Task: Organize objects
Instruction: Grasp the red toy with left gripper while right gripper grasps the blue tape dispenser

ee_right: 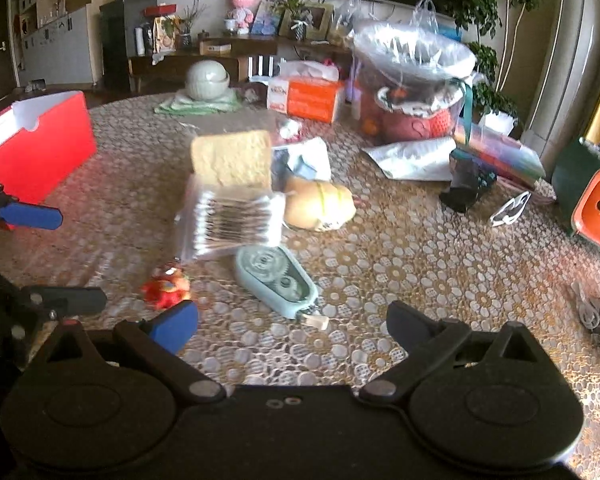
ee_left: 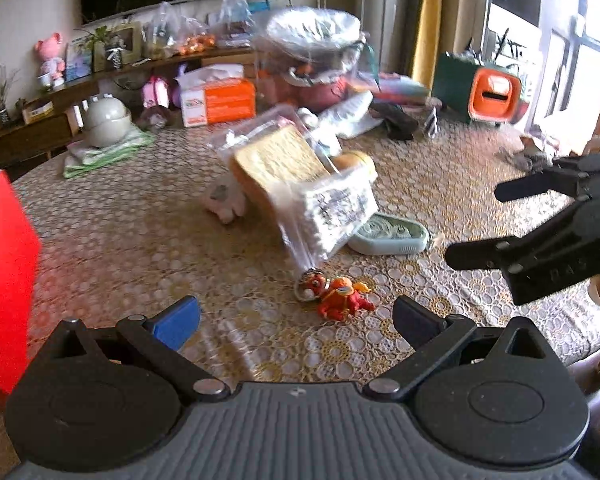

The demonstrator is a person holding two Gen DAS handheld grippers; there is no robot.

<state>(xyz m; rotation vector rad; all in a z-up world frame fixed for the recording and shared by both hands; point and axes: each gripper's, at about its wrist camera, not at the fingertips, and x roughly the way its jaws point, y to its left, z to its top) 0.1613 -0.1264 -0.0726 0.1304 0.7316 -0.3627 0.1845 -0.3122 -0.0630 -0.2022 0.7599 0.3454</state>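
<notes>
Left wrist view: the left gripper [ee_left: 296, 316] hangs above the counter [ee_left: 140, 232] with its jaws wide and nothing between them. Just ahead lies a small red toy [ee_left: 340, 296], and behind it a bag of sliced bread [ee_left: 300, 192] stands near the counter's middle, with a pale green tape dispenser [ee_left: 392, 234] beside it. A red box [ee_left: 4, 280] is at the left edge. Right wrist view: the right gripper [ee_right: 292, 320] is also spread wide and empty, just before the tape dispenser [ee_right: 276, 280]; the red box [ee_right: 40, 148] sits at the far left edge.
</notes>
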